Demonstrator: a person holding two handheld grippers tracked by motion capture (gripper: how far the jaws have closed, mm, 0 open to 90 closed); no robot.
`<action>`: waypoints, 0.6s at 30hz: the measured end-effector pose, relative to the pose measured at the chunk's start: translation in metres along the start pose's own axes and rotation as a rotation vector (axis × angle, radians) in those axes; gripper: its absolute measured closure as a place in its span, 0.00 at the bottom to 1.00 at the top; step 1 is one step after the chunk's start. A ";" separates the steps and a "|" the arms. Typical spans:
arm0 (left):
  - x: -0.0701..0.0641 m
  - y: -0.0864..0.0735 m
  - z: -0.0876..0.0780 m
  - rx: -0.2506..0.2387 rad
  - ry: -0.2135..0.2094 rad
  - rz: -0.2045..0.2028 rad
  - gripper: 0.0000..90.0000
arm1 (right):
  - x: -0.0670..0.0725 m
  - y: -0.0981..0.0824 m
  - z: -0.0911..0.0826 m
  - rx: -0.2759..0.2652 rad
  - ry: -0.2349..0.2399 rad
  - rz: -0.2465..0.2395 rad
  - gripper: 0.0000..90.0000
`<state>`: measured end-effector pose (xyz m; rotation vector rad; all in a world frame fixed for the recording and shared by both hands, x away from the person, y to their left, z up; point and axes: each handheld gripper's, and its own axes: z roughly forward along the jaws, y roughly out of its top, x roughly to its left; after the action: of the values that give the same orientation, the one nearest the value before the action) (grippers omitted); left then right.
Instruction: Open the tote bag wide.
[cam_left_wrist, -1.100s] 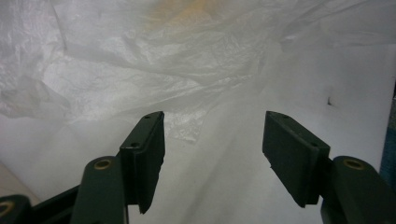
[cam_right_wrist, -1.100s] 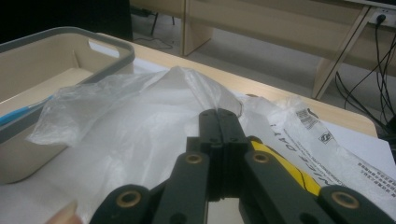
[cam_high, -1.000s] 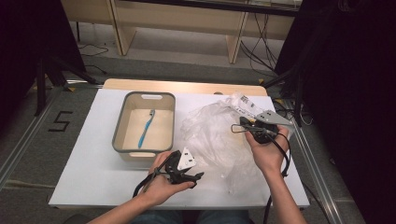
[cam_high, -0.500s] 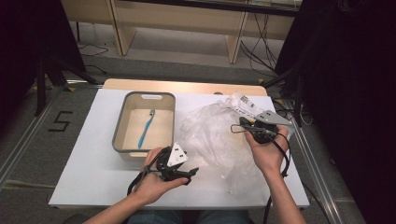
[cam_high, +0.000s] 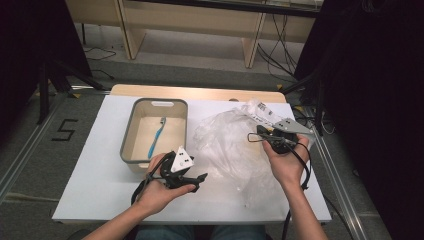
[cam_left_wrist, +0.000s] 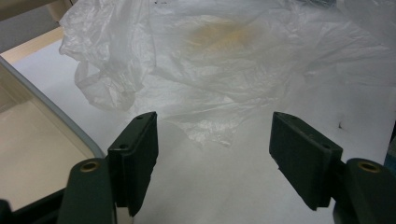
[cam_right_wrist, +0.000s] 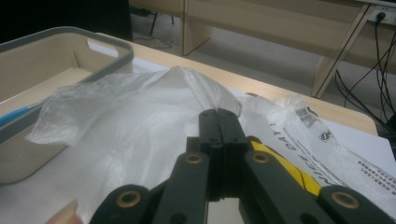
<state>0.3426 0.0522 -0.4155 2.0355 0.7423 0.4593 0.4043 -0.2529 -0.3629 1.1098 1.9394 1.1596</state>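
A crumpled clear plastic bag (cam_high: 227, 142) lies on the white table (cam_high: 100, 150), right of a beige tray (cam_high: 129, 135) that holds a blue toothbrush (cam_high: 156, 137). My right gripper (cam_high: 254, 136) is shut on the bag's upper right part. In the right gripper view the film (cam_right_wrist: 154, 112) rises to a peak at the closed jaw tips of that gripper (cam_right_wrist: 218, 114). My left gripper (cam_high: 198, 181) hovers near the tray's front right corner and points at the bag. Its jaws have just been opening. In the left gripper view that gripper (cam_left_wrist: 215, 126) stands open with nothing between its jaws, short of the bag (cam_left_wrist: 219, 60).
The tray's grey rim (cam_left_wrist: 60, 121) runs close beside the left jaw. A printed label (cam_high: 260, 111) marks the bag's far right end. A wooden strip (cam_high: 200, 92) borders the table's far edge. Cables trail from both grippers toward the front edge.
My left hand has drawn a little left and up, away from the bag toward the tray's corner, and its jaws stand slightly wider. My right hand and the bag have kept still.
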 end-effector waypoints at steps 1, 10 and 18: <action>0.001 0.000 0.000 0.002 0.000 -0.002 0.36 | 0.000 0.000 0.000 0.004 0.000 0.000 1.00; 0.007 0.003 -0.004 0.004 0.027 -0.017 0.37 | 0.001 -0.001 0.000 0.006 0.000 -0.002 1.00; 0.009 0.004 -0.006 0.004 0.038 -0.026 0.36 | 0.001 -0.001 -0.001 0.006 0.002 0.000 1.00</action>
<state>0.3477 0.0603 -0.4083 2.0236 0.7926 0.4828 0.4027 -0.2527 -0.3636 1.1127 1.9459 1.1563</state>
